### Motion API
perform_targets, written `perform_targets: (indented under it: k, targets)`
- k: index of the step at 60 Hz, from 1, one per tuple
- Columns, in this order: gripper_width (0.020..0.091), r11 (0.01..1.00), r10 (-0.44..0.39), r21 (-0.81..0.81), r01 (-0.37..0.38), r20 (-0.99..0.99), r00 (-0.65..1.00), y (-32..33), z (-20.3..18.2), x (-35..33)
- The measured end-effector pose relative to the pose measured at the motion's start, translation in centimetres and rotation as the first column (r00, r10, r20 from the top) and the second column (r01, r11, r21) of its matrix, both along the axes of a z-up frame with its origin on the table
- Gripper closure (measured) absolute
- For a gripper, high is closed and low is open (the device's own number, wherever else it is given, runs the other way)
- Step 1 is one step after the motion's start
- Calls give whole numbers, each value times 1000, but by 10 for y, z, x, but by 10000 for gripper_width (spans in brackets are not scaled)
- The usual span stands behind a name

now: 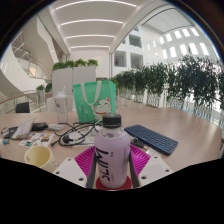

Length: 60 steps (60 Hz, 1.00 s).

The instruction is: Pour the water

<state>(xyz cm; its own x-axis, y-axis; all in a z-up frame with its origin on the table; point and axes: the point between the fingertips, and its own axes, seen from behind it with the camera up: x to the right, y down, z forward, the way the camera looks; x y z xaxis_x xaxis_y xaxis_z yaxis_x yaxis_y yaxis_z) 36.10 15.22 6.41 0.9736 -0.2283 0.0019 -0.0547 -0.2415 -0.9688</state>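
While the gripper (112, 168) points forward over a pale wooden tabletop (185, 128), a clear plastic bottle with a white cap and a pink label bearing dark lettering (111, 152) stands upright between its two fingers. Magenta pads (138, 160) flank the bottle's lower body on either side and lie close against the label; whether both press on it cannot be told, and the bottle's base is hidden.

Just left of the fingers sits a pale yellow round cup (38, 156), its mouth facing up. Beyond the bottle, a flat dark rectangular keyboard (151, 139) lies at an angle on the table to the right. Behind the bottle stands a green bag with looped handles (93, 100), and black cables (68, 132) trail across the surface left of it.

Farther back, white planters holding green plants (72, 72) and a row of leafy trees (175, 80) line a bright, tall interior with strip lights on the ceiling (92, 22).
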Motion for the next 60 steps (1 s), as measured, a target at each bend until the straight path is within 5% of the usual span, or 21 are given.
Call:
perform_targets:
  k: [13, 20, 60]
  targets:
    - [529, 998, -18, -67, 15, -44, 999, -14, 0, -6]
    - [248, 990, -54, -133, 40, -101, 993, -35, 2, -7]
    - [270, 979, -83, -195, 61, -107, 991, -282, 126, -199]
